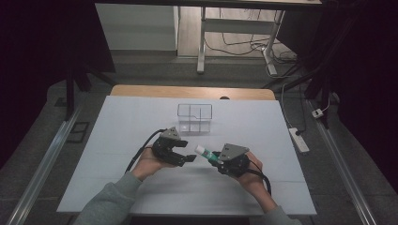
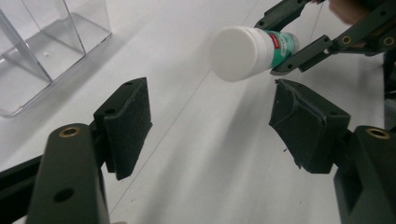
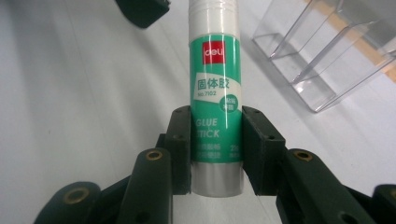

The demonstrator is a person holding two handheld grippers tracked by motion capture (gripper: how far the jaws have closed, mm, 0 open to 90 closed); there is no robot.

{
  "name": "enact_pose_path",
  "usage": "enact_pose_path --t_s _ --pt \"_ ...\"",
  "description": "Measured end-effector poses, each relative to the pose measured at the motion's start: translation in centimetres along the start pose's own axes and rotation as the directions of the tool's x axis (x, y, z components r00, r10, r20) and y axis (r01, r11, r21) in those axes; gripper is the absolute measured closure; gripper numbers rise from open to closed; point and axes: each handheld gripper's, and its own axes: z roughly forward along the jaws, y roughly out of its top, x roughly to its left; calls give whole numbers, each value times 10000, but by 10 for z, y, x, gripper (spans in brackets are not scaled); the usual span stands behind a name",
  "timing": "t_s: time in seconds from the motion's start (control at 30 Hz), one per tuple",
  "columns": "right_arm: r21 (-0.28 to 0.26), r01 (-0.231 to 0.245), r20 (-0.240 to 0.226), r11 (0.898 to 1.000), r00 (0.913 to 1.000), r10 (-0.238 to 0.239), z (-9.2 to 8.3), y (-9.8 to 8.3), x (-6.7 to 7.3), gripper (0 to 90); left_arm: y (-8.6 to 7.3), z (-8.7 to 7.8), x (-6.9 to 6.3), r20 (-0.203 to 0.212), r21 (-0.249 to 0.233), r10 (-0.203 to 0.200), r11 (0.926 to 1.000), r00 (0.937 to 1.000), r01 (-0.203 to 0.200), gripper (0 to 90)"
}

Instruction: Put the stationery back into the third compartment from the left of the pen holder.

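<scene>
Nearest us, our right hand-held gripper is clamping the glue stick by its lower body above the table; our left hand-held gripper is gaping wide beside its cap. We are judging it light, stiff, slippery.

Glossy plastic glue stick, clear smooth plastic organizer, matt white table, matt black right gripper
</scene>
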Motion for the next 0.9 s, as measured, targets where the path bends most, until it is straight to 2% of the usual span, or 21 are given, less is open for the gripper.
enact_pose_path --t_s 0.17,0.37,0.47,0.6,0.73,0.87,0.9 --pt "-472 -432 -15 9979 9991 432 -1 -1 -1 658 1 4 -3 175 -123 -36 9999 9998 38 284" --pt "-651 -623 -200 9959 9979 611 1 -1 1 658 3 8 -6 607 -732 -325 9966 9976 369 286" --pt "-724 -641 -286 9953 9977 621 3 0 3 658 4 9 -6 861 -966 -488 9937 9951 571 314" --pt "-1067 -788 -507 9912 9960 737 4 1 6 658 4 14 -5 1127 -964 -557 9931 9921 667 395" --pt "-1007 -709 -464 9924 9967 665 7 1 8 657 4 15 -6 1382 -1063 -496 9922 9892 646 490" --pt "-789 -604 -547 9950 9969 562 13 -1 10 656 5 13 -6 2016 -1466 -542 9856 9780 849 617" --pt "-722 -560 -570 9958 9970 520 14 -1 12 657 6 13 -8 1842 -1427 -379 9876 9822 648 634"
